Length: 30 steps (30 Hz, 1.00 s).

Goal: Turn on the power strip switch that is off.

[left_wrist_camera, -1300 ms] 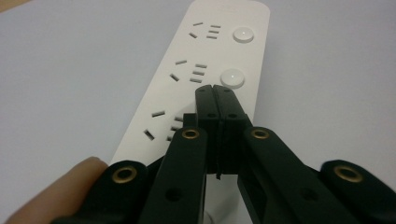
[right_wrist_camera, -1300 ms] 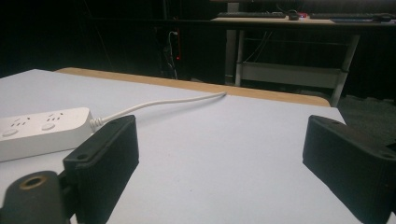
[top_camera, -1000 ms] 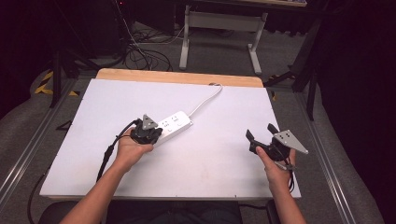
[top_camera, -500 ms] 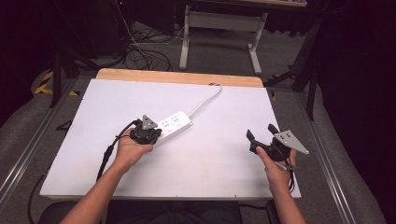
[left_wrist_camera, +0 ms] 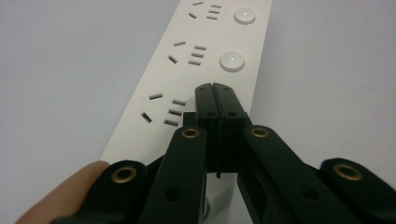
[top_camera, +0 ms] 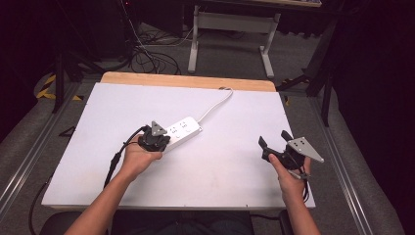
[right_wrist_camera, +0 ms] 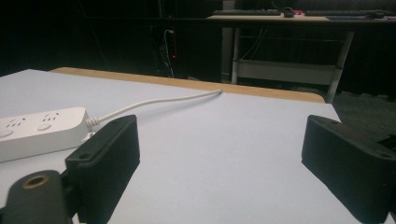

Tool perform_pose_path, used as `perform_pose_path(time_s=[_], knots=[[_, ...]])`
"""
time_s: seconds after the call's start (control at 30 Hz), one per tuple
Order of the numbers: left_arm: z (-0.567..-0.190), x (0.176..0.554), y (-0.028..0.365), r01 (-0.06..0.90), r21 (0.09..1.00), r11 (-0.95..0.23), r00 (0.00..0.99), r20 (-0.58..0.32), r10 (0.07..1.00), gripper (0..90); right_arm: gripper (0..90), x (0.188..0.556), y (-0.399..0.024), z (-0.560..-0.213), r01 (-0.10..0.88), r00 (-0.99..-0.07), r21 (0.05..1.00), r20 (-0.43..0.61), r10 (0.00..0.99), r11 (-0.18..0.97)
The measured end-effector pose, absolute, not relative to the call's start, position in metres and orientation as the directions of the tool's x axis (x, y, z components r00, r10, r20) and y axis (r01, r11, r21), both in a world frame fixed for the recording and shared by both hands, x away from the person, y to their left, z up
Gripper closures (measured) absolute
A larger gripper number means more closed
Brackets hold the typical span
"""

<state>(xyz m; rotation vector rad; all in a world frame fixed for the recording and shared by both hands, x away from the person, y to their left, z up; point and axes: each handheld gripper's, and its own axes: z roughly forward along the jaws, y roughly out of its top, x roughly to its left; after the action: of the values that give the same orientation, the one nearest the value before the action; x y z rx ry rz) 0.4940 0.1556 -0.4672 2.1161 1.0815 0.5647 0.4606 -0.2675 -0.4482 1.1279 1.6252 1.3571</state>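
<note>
We are working the power strip (top_camera: 182,132) left of the table's (top_camera: 235,166) centre.
Our clenched left gripper (left_wrist_camera: 215,93) is resting over its near end, hiding it; our right gripper (top_camera: 275,143) is hovering released near the right edge, bare white surface between them.

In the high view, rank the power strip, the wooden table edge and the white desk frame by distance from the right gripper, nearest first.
1. Power strip, left of the right gripper.
2. Wooden table edge, at the far side.
3. White desk frame, on the floor beyond the table.
</note>
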Motion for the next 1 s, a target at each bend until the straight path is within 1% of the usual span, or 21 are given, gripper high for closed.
perform_pose_path(time_s=[0.33, 0.47, 0.67, 0.73, 0.87, 1.0], knots=[[-0.4654, 0.4968, 0.1572, 0.54, 0.729, -0.42, 0.565, 0.056, 0.823, 90.0, 12.2, 0.4604, -0.2679, -0.4487, 0.18, -0.348, 0.982, 0.005, 0.937, 0.062], [-0.4654, 0.4974, 0.1575, 0.553, 0.73, -0.401, 0.56, 0.031, 0.828, 90.0, 12.3, 0.4582, -0.268, -0.4478, 0.178, -0.343, 0.982, -0.001, 0.939, 0.066], [-0.4637, 0.4985, 0.1571, 0.557, 0.72, -0.414, 0.561, 0.041, 0.827, 90.0, 12.3, 0.4573, -0.2674, -0.4479, 0.182, -0.343, 0.981, 0.001, 0.939, 0.065], [-0.4637, 0.4986, 0.1567, 0.562, 0.719, -0.409, 0.562, 0.032, 0.827, 90.0, 12.3, 0.4576, -0.2677, -0.4482, 0.183, -0.344, 0.981, 0.003, 0.939, 0.064], [-0.4634, 0.4973, 0.1545, 0.551, 0.716, -0.428, 0.557, 0.066, 0.828, 90.0, 12.3, 0.4581, -0.2685, -0.4485, 0.187, -0.34, 0.98, 0.006, 0.94, 0.062], [-0.4647, 0.4983, 0.1583, 0.559, 0.729, -0.395, 0.56, 0.02, 0.829, 90.0, 12.4, 0.4591, -0.2673, -0.4491, 0.188, -0.348, 0.98, -0.002, 0.937, 0.072]])
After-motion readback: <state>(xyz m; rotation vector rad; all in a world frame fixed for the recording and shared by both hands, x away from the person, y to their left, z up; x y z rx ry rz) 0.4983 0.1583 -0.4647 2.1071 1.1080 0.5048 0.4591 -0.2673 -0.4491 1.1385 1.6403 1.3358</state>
